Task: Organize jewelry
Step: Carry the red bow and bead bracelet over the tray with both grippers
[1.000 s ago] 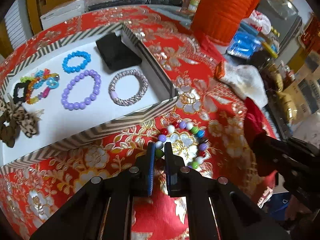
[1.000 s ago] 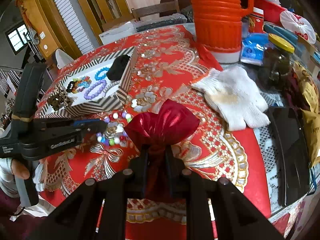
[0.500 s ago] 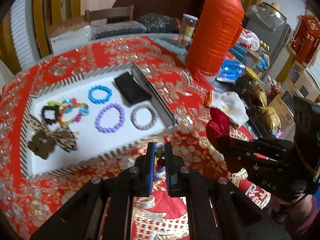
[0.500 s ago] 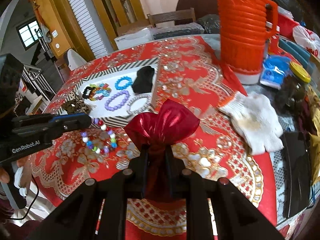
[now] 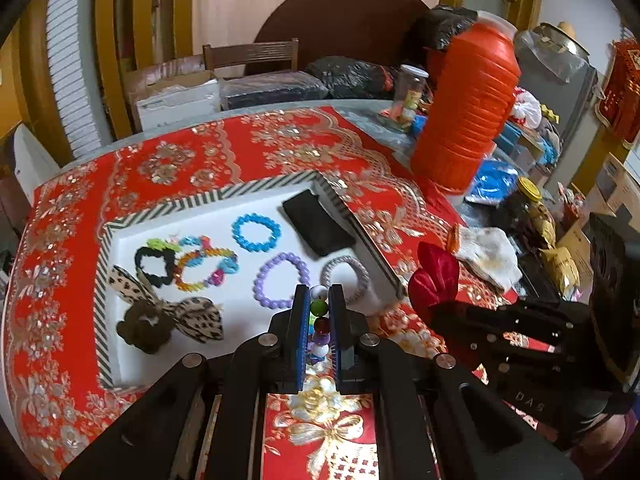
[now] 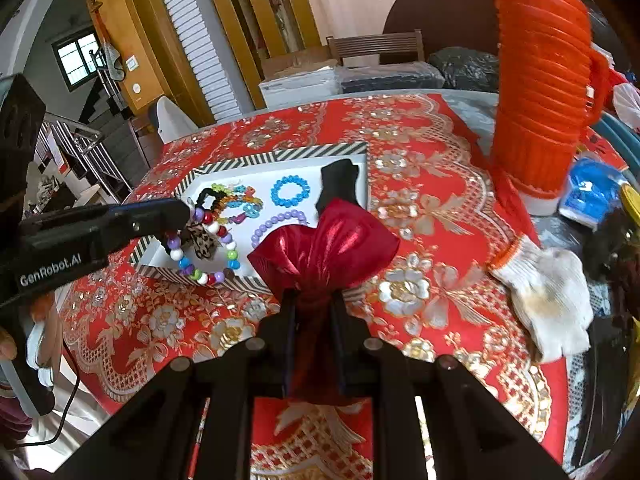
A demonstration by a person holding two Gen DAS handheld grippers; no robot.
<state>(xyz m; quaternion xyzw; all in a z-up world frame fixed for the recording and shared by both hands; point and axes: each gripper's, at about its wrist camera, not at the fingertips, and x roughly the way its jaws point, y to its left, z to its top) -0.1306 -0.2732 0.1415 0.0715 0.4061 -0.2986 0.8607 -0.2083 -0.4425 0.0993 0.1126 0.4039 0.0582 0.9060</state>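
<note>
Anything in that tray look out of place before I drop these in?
The black pouch sits askew: one end rides up on the striped tray wall instead of lying flat. The small bracelets lie flat and separate; only the multicolour one overlaps the black scrunchie.

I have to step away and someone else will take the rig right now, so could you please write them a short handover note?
Left gripper: shut on the multicoloured bead bracelet, which hangs in the air over the near edge of the tray.
Right gripper: shut on the neck of the red pouch, held above the tablecloth.
Done: blue bracelet, purple bracelet, silver-pink bracelet, hair ties, leopard bow and a black pouch lie in the tray.
Left: find the bead bracelet and red pouch a place.
</note>
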